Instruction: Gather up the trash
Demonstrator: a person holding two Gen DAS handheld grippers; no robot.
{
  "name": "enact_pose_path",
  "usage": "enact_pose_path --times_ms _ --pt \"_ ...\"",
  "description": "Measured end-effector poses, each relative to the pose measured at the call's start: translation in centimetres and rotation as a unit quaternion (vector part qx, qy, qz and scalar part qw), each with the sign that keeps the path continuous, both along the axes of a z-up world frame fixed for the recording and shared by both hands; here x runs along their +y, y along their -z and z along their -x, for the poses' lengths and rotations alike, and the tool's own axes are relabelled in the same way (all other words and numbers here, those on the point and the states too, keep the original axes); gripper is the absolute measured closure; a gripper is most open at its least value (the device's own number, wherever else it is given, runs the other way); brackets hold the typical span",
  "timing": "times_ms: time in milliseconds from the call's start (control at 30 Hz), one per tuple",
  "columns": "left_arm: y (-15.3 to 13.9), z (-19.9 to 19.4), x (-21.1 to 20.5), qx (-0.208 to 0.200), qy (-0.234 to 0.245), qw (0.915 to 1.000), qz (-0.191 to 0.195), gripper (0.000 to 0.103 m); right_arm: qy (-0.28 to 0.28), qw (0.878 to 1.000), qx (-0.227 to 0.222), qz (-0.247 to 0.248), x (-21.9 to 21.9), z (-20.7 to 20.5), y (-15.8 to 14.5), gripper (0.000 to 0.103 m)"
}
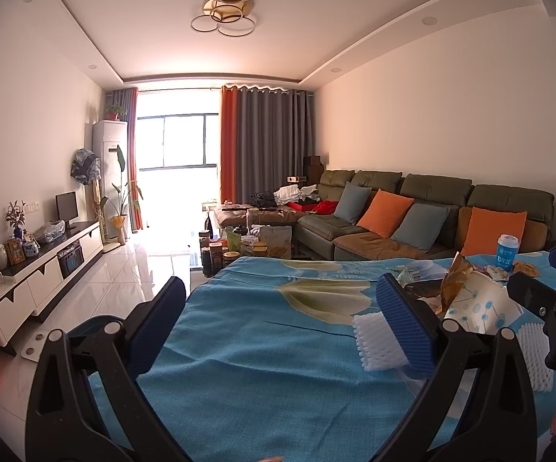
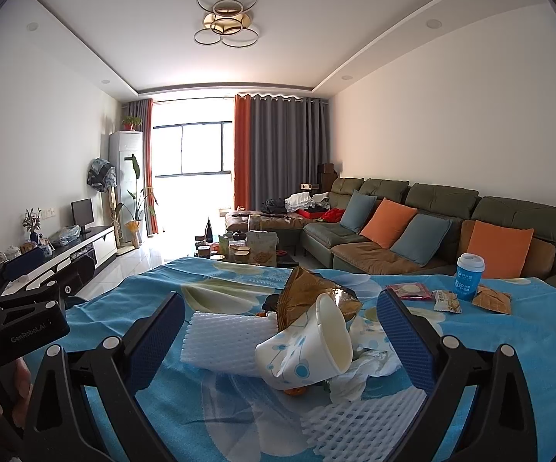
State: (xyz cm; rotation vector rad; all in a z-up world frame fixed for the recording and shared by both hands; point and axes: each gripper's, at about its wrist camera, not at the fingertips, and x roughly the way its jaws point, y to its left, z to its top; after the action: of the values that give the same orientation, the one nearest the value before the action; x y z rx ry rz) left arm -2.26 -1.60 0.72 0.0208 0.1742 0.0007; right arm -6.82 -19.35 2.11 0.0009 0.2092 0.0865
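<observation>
1. We judge the step in hand to be the first pick from the trash pile. Our right gripper point(image 2: 281, 340) stands wide, holding nothing, with the crushed paper cup point(image 2: 308, 350) lying on its side between the two blue pads at lower centre of the right wrist view.
2. Our left gripper point(image 1: 278, 323) is also wide and empty over bare blue tablecloth point(image 1: 262, 365); the pile sits at the right edge of its frame, with a foam net point(image 1: 374, 340) just beside its right finger.
3. To do this well, we would take the cup across its crumpled wall, not its rim, and close gently, since the paper looks likely to fold further.
4. The brown wrapper point(image 2: 308, 292) leans against the cup, and crumpled tissue point(image 2: 366, 365) and another white foam sleeve point(image 2: 224, 337) touch it, so we should lift straight up to avoid dragging them.
5. More litter waits at right of that frame: a red packet point(image 2: 409, 292), two snack packets point(image 2: 447, 301), and a blue lidded cup point(image 2: 469, 277).
6. Readable writing: "GenRobot.AI" on the other gripper's body at left. The blue cup's white print is too small to read surely.
</observation>
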Motion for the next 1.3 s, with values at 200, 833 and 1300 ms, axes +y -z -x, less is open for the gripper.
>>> enact_pose_path --times_ms 200,833,1300 --pt "0.00 0.00 -0.02 -0.001 -0.001 1.0000 0.001 0.006 0.000 1.000 0.000 0.000 -0.03 0.02 0.00 0.007" --pt "0.05 0.05 -0.03 -0.001 -0.001 1.0000 0.001 0.006 -0.001 1.000 0.001 0.001 0.12 -0.12 -0.18 0.007" --pt "0.10 0.08 -0.01 -0.001 0.000 1.0000 0.001 0.006 -0.001 1.000 0.000 -0.001 0.14 -0.14 -0.16 0.007"
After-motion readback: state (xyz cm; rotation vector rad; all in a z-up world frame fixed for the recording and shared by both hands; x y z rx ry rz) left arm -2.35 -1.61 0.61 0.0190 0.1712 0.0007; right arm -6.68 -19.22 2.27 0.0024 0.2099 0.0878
